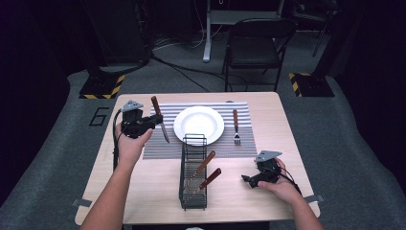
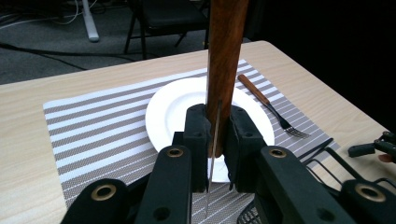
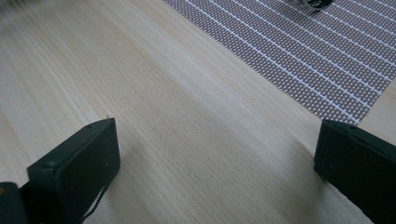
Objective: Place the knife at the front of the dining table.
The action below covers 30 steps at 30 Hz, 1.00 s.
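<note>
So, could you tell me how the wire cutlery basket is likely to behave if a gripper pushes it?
The wire basket looks tall and narrow, so a high push would probably tip it. Its open mesh suggests it is light and may slide on the smooth table. The two knives leaning inside would likely shift.

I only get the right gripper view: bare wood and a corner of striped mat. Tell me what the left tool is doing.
Observer: The left tool is shut on a knife, gripping its wooden handle over the mat, left of the plate.
Operator: Report what sits on the plate's other side.
Observer: A fork lies on the mat right of the plate, tines toward you.
Operator: List any other cutlery.
Observer: Two wooden-handled pieces lean in the wire rack, which stands left of your right tool.
</note>
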{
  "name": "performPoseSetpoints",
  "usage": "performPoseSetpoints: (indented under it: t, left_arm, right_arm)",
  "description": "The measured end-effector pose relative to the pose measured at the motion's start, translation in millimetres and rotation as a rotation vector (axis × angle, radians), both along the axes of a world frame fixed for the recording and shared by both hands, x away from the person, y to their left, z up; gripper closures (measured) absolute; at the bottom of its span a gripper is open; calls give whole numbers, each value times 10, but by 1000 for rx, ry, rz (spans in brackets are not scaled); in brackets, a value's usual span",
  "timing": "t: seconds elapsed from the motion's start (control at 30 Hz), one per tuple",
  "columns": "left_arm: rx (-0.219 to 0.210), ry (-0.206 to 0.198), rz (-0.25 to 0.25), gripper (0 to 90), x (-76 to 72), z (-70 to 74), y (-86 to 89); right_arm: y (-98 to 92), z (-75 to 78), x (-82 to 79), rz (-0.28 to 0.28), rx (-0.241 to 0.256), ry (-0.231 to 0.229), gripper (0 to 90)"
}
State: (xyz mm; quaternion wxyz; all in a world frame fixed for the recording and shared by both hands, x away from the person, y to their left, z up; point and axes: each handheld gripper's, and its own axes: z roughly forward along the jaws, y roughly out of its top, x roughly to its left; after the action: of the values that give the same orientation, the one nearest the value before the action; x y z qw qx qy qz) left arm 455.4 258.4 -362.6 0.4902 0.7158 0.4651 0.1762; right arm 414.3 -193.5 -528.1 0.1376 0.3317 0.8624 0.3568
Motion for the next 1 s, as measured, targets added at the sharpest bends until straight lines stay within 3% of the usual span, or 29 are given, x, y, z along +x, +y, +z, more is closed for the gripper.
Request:
performPoseSetpoints:
  t: [0.63,1.0]
  left_arm:
    - [19,61,68,799,149,-348,141]
    - [63,90,97,799,195,-489,193]
  right_arm:
    - [0,0,0,0,0,0,0]
    - [2,0,-4,-4,2,4,0]
